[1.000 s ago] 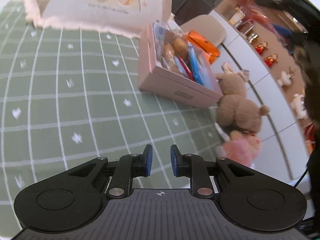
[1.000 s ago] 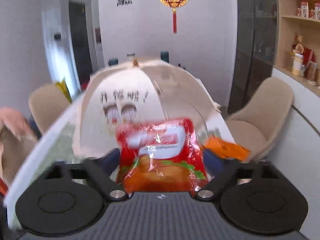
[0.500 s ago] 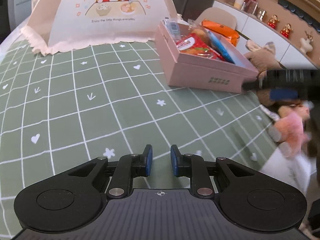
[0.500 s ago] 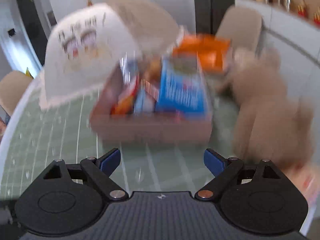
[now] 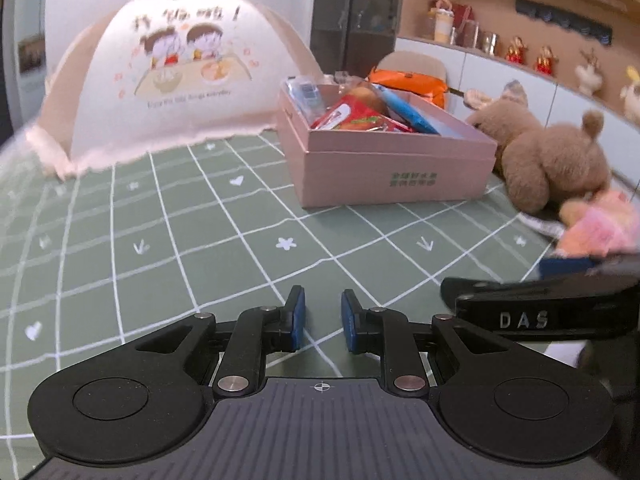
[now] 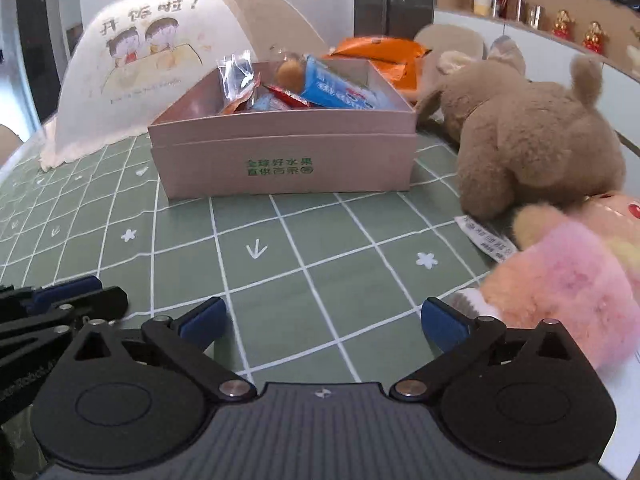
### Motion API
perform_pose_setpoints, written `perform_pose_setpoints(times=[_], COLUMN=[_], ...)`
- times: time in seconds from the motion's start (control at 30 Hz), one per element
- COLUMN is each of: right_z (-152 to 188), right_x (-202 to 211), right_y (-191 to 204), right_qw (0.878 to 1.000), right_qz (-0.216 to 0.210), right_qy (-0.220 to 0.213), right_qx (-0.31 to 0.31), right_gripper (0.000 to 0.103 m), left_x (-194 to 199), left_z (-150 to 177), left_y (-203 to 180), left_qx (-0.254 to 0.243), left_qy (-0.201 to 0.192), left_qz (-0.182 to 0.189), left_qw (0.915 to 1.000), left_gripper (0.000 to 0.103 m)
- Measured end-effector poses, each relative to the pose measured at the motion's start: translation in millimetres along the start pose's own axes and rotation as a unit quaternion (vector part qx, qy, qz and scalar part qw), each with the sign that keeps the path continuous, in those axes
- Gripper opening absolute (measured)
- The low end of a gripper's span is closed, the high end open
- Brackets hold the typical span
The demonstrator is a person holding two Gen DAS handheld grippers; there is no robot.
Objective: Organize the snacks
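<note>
Red and orange, the snack packet [image 5: 356,114] that sat between my right fingers a second ago now lies in the pink box [image 6: 284,160] ahead of both tools, among blue and clear wrappers; my right gripper [image 6: 323,320] has come back low over the green checked cloth [image 6: 280,240], its pads spread wide and pinching nothing, with the pink plush [image 6: 576,280] just beside its right finger; my left gripper [image 5: 322,318] keeps its pads a narrow gap apart, empty; the brown bear [image 6: 528,136] lies right of the box.
</note>
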State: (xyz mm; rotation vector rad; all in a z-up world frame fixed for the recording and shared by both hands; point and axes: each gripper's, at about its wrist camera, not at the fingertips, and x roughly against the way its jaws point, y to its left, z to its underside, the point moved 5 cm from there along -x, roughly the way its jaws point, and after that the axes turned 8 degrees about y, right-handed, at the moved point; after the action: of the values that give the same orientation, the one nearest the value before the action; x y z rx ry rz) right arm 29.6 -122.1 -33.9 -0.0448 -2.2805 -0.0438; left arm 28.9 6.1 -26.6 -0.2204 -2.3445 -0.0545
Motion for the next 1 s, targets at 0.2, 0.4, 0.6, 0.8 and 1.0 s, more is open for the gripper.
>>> perform_pose_setpoints(times=[0.2,0.4,0.6,0.8,1.0], right_z=[3.1,2.6,2.6,2.6,2.7], right_x=[-1.1,-1.7,-1.7,-1.7,-1.6], right_y=[-1.7,-2.4,-2.2,-2.3,-2.2], right_qw=[0.999,0.999,0.999,0.999,0.999], right_qz=[-0.015,-0.015,-0.015,-0.015,-0.015], right_qy=[-0.032,-0.032,-0.032,-0.032,-0.032], right_qx=[0.018,0.016,0.016,0.016,0.016], right_gripper=[0.103,0.103,0.103,0.103,0.103], left_x=[-3.5,-1.9,-2.6,-2.4,-2.4], left_z=[-2.7,-0.6,-1.0,-1.0,-0.9], left_y=[-3.6,-4.7,-5.2,-5.0,-4.9], left_qx=[0.01,0.003,0.0,0.001,0.001], left_qy=[-0.004,-0.009,-0.009,-0.009,-0.009], left_qz=[-0.022,-0.029,-0.03,-0.029,-0.029], left_qw=[0.9997,0.9995,0.9995,0.9995,0.9995], left_gripper=[0.023,0.023,0.023,0.023,0.023])
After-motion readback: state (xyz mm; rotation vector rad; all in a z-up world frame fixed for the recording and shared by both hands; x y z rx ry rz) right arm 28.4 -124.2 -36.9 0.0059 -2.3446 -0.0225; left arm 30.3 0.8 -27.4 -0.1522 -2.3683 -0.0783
